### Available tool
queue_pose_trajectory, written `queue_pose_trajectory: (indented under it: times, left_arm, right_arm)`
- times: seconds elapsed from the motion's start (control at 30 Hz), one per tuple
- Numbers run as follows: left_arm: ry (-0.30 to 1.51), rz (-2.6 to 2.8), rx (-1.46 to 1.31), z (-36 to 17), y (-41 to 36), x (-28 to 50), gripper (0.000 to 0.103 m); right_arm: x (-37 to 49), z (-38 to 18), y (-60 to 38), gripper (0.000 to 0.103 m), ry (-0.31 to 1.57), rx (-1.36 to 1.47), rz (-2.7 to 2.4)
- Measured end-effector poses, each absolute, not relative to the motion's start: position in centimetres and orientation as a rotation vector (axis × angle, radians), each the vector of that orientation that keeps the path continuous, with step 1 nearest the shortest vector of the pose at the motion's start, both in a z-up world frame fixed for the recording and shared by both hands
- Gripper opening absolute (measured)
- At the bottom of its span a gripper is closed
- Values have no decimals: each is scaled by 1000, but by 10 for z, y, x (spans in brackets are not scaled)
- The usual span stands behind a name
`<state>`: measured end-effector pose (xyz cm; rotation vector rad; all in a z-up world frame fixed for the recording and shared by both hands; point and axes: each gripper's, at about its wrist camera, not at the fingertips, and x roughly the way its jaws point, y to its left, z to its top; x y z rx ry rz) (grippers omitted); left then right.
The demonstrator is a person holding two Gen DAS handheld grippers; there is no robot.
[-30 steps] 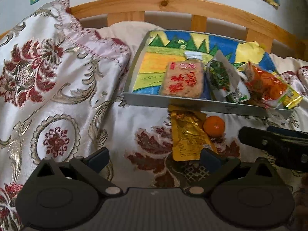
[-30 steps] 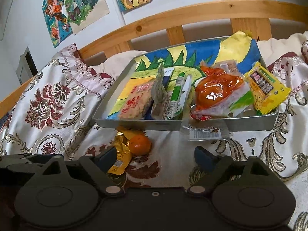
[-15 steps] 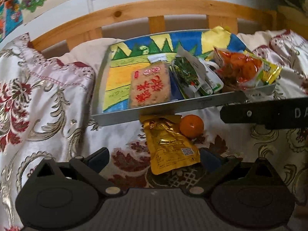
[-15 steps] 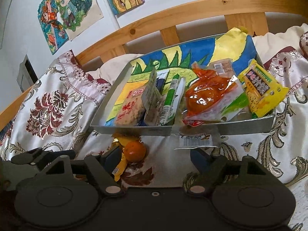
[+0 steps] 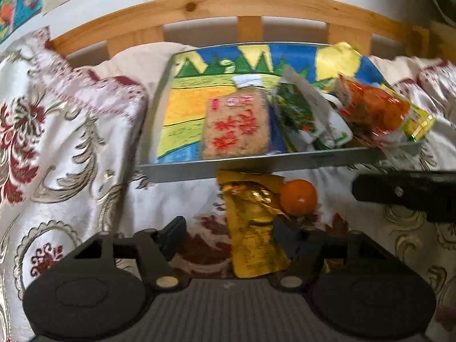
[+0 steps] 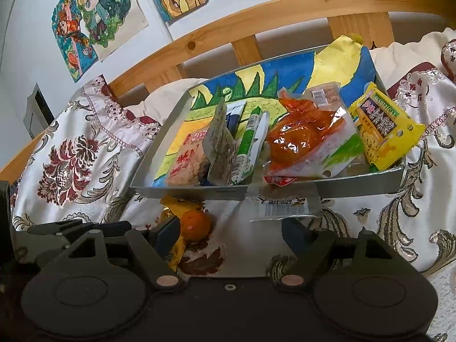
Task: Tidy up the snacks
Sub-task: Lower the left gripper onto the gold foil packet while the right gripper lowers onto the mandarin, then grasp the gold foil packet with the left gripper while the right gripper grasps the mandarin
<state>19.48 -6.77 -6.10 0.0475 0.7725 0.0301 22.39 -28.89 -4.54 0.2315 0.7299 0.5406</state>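
A gold-yellow pouch (image 5: 253,228) lies on the patterned bedspread just before the grey tray (image 5: 256,168), with a small orange (image 5: 298,196) touching its right side. My left gripper (image 5: 228,230) hangs low over the pouch and its jaws are closing. The pouch lies between them, by the right finger (image 5: 285,233) and apart from the left one. My right gripper (image 6: 230,232) stands open above the bedspread, the orange (image 6: 196,225) just inside its left finger (image 6: 168,232). Inside the tray (image 6: 199,192) lie a rice cracker pack (image 5: 236,125), a green pack (image 5: 299,114), an orange-red bag (image 6: 302,139) and a yellow pack (image 6: 384,125).
A clear wrapper with a barcode (image 6: 282,208) hangs over the tray's front rim. A wooden bed rail (image 5: 242,5) runs behind the tray, with drawings on the wall (image 6: 97,20). A bulky patterned quilt (image 5: 57,131) rises at the left.
My left gripper has slid sideways and a little nearer to the pouch, and its jaws have narrowed around it. The right gripper's jaws narrowed slightly; it has hardly moved.
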Motion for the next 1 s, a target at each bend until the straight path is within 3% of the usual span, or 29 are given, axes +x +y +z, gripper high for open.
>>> queue_pose_trajectory:
  times: [0.27, 0.53, 0.6, 0.7, 0.77, 1.0]
  left_arm:
    - [806, 75, 65, -62, -45, 198, 67]
    - [828, 60, -7, -57, -31, 197, 71]
    - [838, 60, -6, -57, -30, 199, 71]
    - [835, 57, -3, -54, -30, 199, 74]
    - [831, 51, -3, -54, -30, 200, 75]
    - [822, 14, -36, -58, -38, 204, 75]
  right_arm:
    - [225, -52, -269, 77, 758, 143, 576]
    - [234, -59, -233, 72, 732, -4, 613]
    - [239, -62, -227, 68, 736, -10, 624]
    - [242, -65, -223, 53, 741, -22, 622]
    - [241, -64, -223, 35, 736, -24, 628]
    - [230, -59, -228, 35, 721, -67, 605]
